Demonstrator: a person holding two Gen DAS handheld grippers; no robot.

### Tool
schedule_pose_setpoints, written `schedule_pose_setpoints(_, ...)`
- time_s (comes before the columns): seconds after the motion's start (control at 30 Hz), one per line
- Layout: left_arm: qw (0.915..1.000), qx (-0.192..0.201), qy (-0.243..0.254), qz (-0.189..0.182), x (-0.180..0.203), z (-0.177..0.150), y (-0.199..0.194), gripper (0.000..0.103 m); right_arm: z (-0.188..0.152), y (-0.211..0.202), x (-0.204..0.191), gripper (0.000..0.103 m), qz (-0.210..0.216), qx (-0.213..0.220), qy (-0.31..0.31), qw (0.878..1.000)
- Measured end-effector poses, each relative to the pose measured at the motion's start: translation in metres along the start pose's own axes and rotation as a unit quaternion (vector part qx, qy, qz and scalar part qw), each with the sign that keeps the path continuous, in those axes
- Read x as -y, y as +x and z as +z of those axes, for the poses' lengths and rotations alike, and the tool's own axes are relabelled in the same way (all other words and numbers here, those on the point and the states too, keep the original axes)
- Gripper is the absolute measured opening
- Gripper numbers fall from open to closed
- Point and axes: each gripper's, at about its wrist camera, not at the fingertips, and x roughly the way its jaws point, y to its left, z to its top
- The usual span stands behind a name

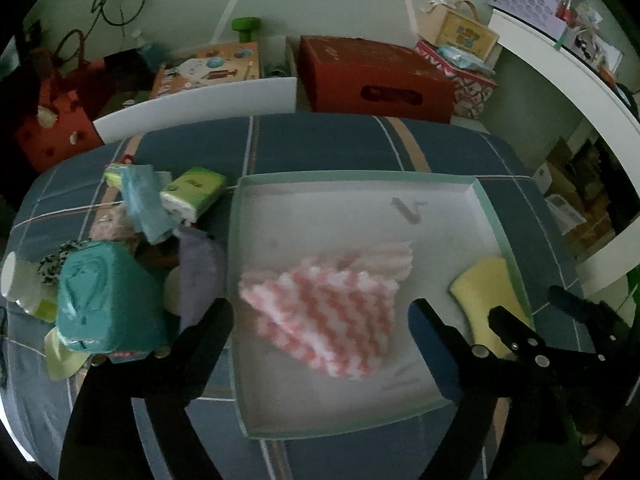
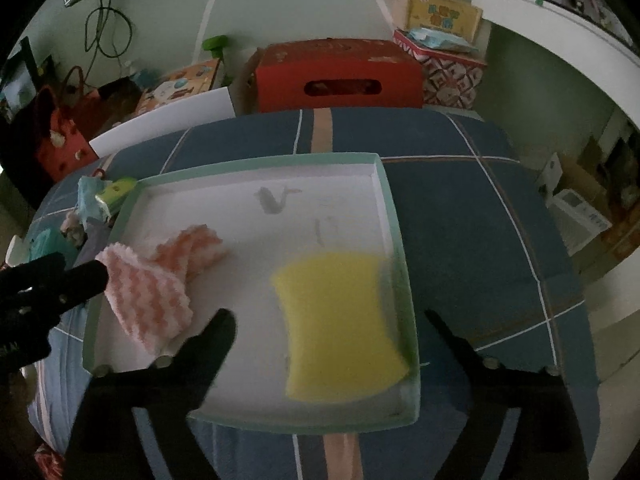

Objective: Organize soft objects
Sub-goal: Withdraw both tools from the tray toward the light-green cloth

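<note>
Blue checked tablecloth point(image 2: 460, 216), white tray point(image 2: 384, 208) with yellow sponge point(image 2: 340, 324) and pink cloth point(image 1: 324, 316), left hand-held gripper point(image 1: 320, 320) and right hand-held gripper point(image 2: 332, 332) both spread wide, empty

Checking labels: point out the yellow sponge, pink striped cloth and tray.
yellow sponge point(image 2: 340, 324), right wrist view, middle of its top face.
pink striped cloth point(image 1: 328, 316), left wrist view, centre of the fabric.
tray point(image 1: 360, 178), left wrist view, far rim.
</note>
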Motion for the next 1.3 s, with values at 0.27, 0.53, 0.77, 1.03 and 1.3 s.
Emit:
schedule_pose_setpoints(0.27,0.9999,0.016,0.000,0.005,-0.017,-0.008,-0.025,0.101,-0.002,-0.025,-0.018,0.102,-0.003,0.012,-0.021,1.000)
schedule_pose_setpoints(0.53,0.9993,0.034,0.002,0.014,-0.036,-0.021,-0.056,0.101,-0.008,-0.053,-0.034,0.102,-0.002,0.022,-0.027,0.999)
schedule_pose_setpoints(0.77,0.9985,0.043,-0.008,0.033,-0.066,-0.039,-0.078,0.101,-0.018,-0.072,-0.062,0.102,0.010,0.028,-0.044,0.999)
schedule_pose_setpoints(1.03,0.9953,0.074,-0.043,0.045,-0.113,-0.057,-0.108,0.101,-0.027,-0.091,-0.101,0.102,0.029,0.035,-0.065,0.997)
schedule_pose_setpoints(1.3,0.9894,0.099,-0.085,0.063,-0.169,-0.085,-0.129,0.101,-0.041,-0.104,-0.141,0.102,0.042,0.036,-0.087,0.995)
